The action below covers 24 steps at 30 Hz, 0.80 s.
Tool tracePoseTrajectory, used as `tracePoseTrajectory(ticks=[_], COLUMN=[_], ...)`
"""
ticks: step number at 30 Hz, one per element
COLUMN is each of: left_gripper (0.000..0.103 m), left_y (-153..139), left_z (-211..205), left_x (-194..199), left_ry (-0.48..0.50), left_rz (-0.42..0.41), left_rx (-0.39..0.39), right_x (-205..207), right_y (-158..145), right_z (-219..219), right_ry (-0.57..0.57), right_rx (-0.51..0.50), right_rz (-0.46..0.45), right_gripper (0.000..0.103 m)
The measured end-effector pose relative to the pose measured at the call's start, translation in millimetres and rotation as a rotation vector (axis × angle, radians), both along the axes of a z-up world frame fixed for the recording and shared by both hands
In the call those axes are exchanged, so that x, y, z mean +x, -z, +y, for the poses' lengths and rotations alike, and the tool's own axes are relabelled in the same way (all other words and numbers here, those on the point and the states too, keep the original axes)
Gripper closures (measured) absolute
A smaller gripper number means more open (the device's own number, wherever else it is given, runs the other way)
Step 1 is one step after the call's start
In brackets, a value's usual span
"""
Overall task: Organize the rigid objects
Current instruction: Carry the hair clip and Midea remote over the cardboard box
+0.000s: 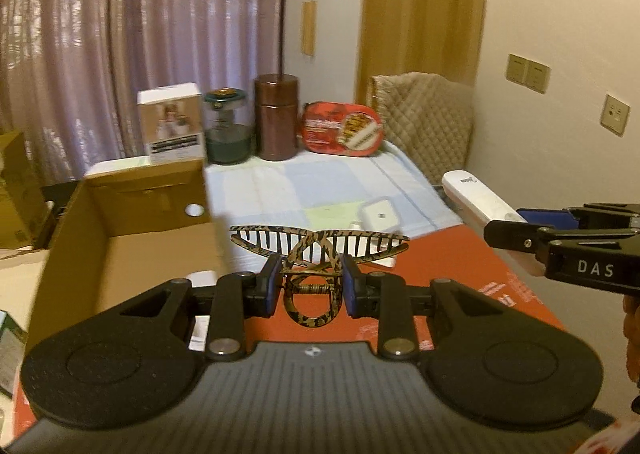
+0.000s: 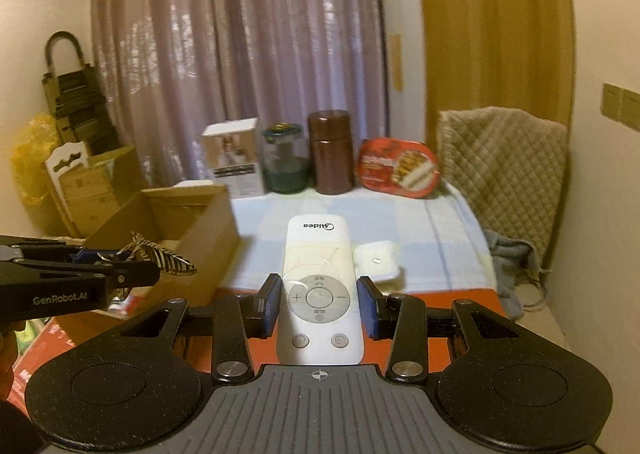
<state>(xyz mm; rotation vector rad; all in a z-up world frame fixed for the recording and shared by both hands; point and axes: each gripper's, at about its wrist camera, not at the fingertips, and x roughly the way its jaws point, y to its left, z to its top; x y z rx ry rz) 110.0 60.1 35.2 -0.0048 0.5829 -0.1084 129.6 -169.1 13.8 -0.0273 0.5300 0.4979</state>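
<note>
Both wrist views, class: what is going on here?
A person holds a gripper in each hand. The left gripper is shut on a hair claw; the right gripper is shut on a white remote. Both are held above the table, beside an open cardboard box. Nothing is in the box yet, as far as shows.

The print on the white box (image 1: 173,125) and red tin (image 1: 341,128) is too blurred to read.
</note>
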Motion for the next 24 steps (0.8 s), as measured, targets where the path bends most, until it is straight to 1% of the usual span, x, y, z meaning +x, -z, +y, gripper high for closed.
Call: tracePoseTrajectory(ticks=[4,10,18,24], left_gripper=[0.077,0.077,0.077,0.077], left_y=[-4,-7,-4,5], left_z=[29,73,119,147], left_x=[-6,-14,-18,-18], left_ry=[-0.042,-0.105,-0.168,-0.198], left_rz=[-0.004,0.001,0.01,0.027], left_rx=[0.016,0.045,0.058,0.051], right_x=[-3,-1,-3,2], right_y=[-5,-5,5,17], right_z=[30,80,141,169], right_ry=[-0.055,-0.135,-0.223,-0.252], right_rx=[0.003,-0.005,-0.016,-0.025], right_rz=[-0.004,0.0,0.018,0.04], right_gripper=[0.066,0.066,0.066,0.066])
